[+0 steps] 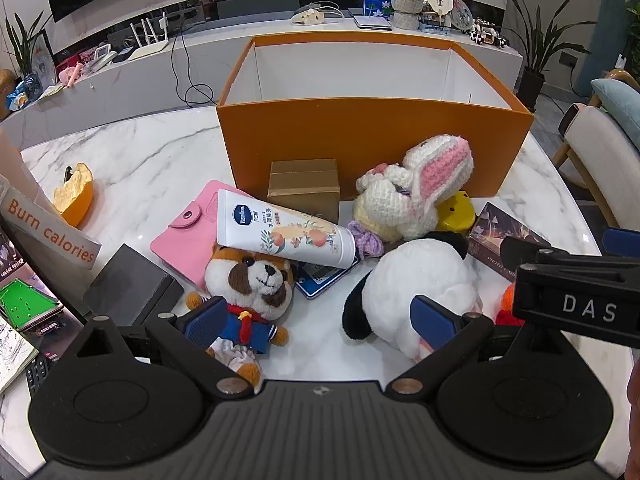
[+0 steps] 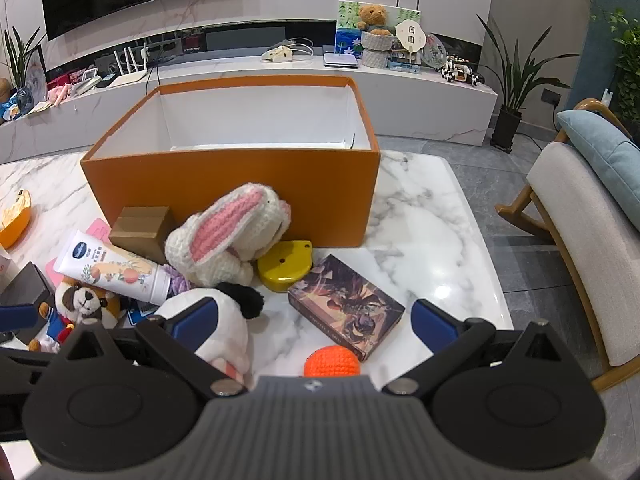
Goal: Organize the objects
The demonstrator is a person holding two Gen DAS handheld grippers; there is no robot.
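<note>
Hovering Tongs Over a Cluttered Marble Table

Spreading wide and empty, the left gripper (image 1: 320, 316) hung above a raccoon plush (image 1: 256, 280) and panda plush (image 1: 416, 284); the right gripper (image 2: 314, 318) gaped above a card box (image 2: 346, 304). Beyond stood the empty orange box (image 2: 240, 184) on the marble table (image 2: 424, 232), a living room's TV console (image 2: 400, 100) behind.

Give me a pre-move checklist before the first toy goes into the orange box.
1. Left claw open, nothing held: ok.
2. Right claw open, nothing held: ok.
3. Orange box open on top, visible interior bare: ok.
4. Panda plush lies unobstructed near both claws: ok.
5. Fox plush free to lift: not ok, lotion tube rests on its head.
6. Box's front inner floor: cannot tell.
</note>
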